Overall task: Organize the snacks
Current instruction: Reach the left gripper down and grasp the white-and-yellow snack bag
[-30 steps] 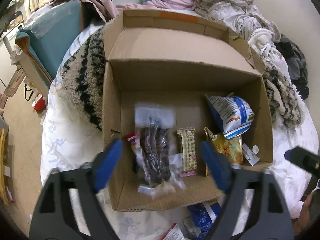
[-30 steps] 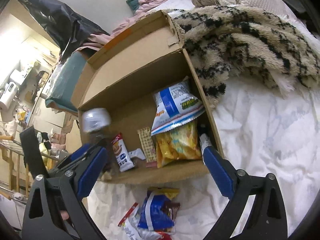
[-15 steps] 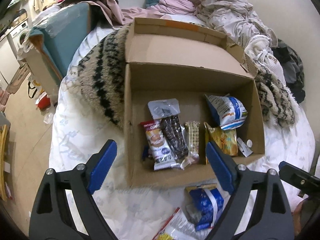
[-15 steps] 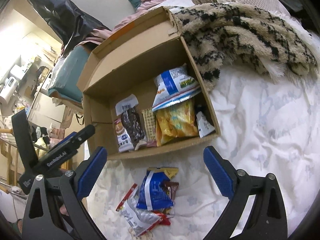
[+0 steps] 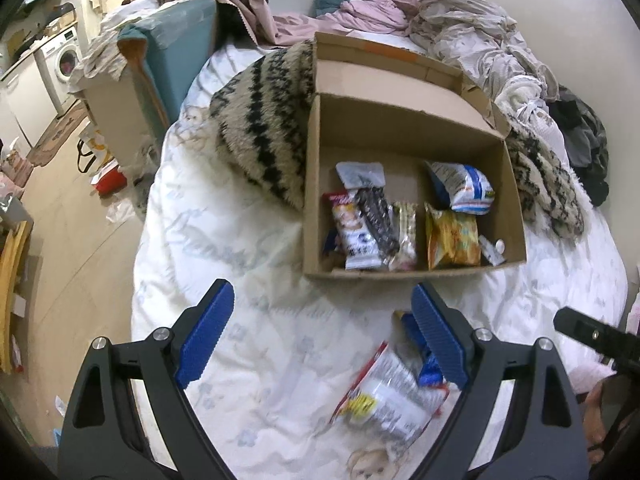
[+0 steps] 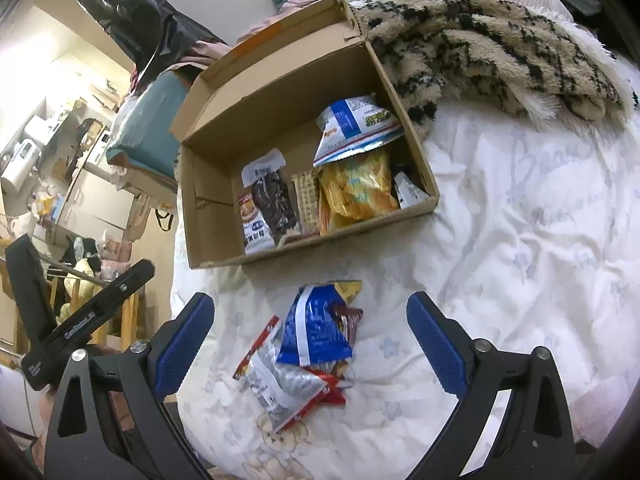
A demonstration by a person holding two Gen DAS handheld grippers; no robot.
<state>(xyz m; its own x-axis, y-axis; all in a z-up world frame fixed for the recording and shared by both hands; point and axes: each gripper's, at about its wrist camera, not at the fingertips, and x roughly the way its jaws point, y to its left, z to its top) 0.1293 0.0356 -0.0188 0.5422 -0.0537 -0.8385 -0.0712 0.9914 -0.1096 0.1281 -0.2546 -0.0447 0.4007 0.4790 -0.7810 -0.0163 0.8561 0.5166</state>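
Note:
An open cardboard box (image 5: pixel 404 136) (image 6: pixel 212 236) lies on the white bed and holds several snack packs: a dark chocolate pack (image 5: pixel 374 216) (image 6: pixel 276 204), a white-and-blue pack (image 5: pixel 460 188) (image 6: pixel 352 128) and a yellow bag (image 5: pixel 452 236) (image 6: pixel 356 192). A small pile of loose snacks lies on the quilt in front of the box: a silver pack (image 5: pixel 384 396) (image 6: pixel 280 388) and a blue pack (image 6: pixel 316 332). My left gripper (image 5: pixel 322 332) is open and empty above the quilt, left of the pile. My right gripper (image 6: pixel 310 344) is open and empty, its fingers either side of the pile.
A striped fuzzy blanket (image 5: pixel 264 120) (image 6: pixel 500 52) lies against the box's far sides. Crumpled clothes (image 5: pixel 460 20) are heaped at the bed's head. The bed's edge drops to the floor (image 5: pixel 72 216) on the left, by a teal chair (image 5: pixel 176 52).
The left gripper has drawn back out of the box, leaving the dark chocolate pack inside it. Both grippers have pulled back toward the pile of loose snacks.

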